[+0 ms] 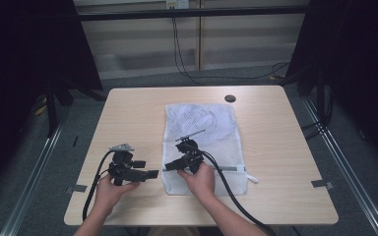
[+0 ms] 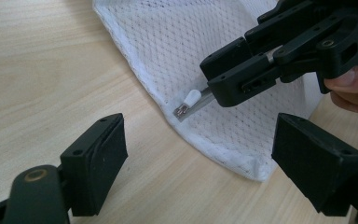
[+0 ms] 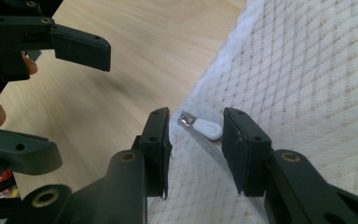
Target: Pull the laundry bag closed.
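Our right gripper [image 3: 196, 140] has its fingers [image 3: 156, 149] set either side of the white zipper pull [image 3: 209, 128], not yet pinching it, since they line up to draw the zip. The mesh laundry bag [image 1: 202, 142] lies flat on the table [image 1: 128, 113]. Our left gripper [image 2: 200, 163] waits wide open and empty beside the bag's corner, probably to hold it steady.

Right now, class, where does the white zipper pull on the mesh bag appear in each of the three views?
High view: too small to tell; it lies under the right gripper, at the bag's left edge.
Left gripper view: zipper pull at centre, just left of the right gripper.
Right gripper view: at centre, between the fingers.
Shared landmark: the bag's white edge.
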`<state>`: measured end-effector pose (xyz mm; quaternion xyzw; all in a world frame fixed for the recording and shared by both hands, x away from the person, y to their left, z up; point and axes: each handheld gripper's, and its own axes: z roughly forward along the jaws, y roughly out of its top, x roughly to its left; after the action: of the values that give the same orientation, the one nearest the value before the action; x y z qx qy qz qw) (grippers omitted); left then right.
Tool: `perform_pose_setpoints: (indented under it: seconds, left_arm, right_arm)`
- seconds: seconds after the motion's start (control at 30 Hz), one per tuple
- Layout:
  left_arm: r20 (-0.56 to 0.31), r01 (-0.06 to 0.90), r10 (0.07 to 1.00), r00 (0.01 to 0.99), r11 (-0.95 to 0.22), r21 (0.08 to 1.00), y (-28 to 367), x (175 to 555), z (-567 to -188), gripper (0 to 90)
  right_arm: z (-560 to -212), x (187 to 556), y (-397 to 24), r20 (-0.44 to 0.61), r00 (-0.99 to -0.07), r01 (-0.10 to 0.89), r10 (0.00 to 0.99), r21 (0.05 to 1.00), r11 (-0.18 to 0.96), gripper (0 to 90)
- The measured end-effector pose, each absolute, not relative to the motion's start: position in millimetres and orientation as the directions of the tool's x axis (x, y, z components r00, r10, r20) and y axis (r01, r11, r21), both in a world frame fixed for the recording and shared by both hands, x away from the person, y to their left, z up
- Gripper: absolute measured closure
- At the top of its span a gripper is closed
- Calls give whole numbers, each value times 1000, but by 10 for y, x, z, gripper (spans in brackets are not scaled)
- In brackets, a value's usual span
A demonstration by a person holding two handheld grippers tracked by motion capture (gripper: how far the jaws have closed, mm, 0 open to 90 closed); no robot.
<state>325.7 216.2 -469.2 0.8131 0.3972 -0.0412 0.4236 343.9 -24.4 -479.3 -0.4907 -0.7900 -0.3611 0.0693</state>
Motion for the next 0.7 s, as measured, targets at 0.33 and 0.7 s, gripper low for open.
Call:
perform_pose_setpoints:
  seconds: [0.33,0.7]
  left_arm:
    - [-401,679,611,683,-329,656,2181,3265,-4691,175]
    - [-400,681,614,681,-330,653,2183,3264,-4689,176]
  right_arm:
    - [-4895,3474,-194,466,-502,834,729,484,265,630]
    - [-4873,3484,-177,498,-487,842,717,485,236,684]
